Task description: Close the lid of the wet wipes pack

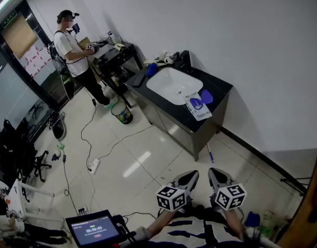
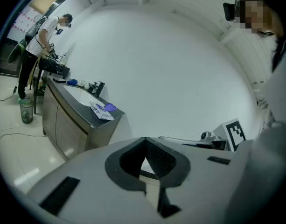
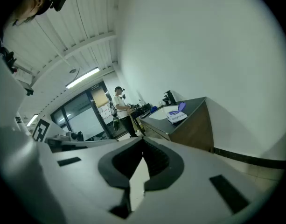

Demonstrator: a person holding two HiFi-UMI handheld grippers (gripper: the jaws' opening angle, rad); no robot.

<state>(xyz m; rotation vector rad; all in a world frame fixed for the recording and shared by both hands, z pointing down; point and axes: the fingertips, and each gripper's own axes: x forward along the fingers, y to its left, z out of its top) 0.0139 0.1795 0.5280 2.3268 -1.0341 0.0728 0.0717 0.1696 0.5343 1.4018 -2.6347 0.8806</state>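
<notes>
The wet wipes pack lies on the right end of a dark counter, white with blue print, its purple lid flipped up open. The left gripper view shows the pack far off at left; the right gripper view shows the pack small at mid-frame. My left gripper and right gripper hang side by side low in the head view, well short of the counter, over the floor. Both are shut with nothing between the jaws.
A white sink is set in the counter, with a blue item and small things behind it. A person works at a table far left. A bin, cables and a power strip lie on the tiled floor.
</notes>
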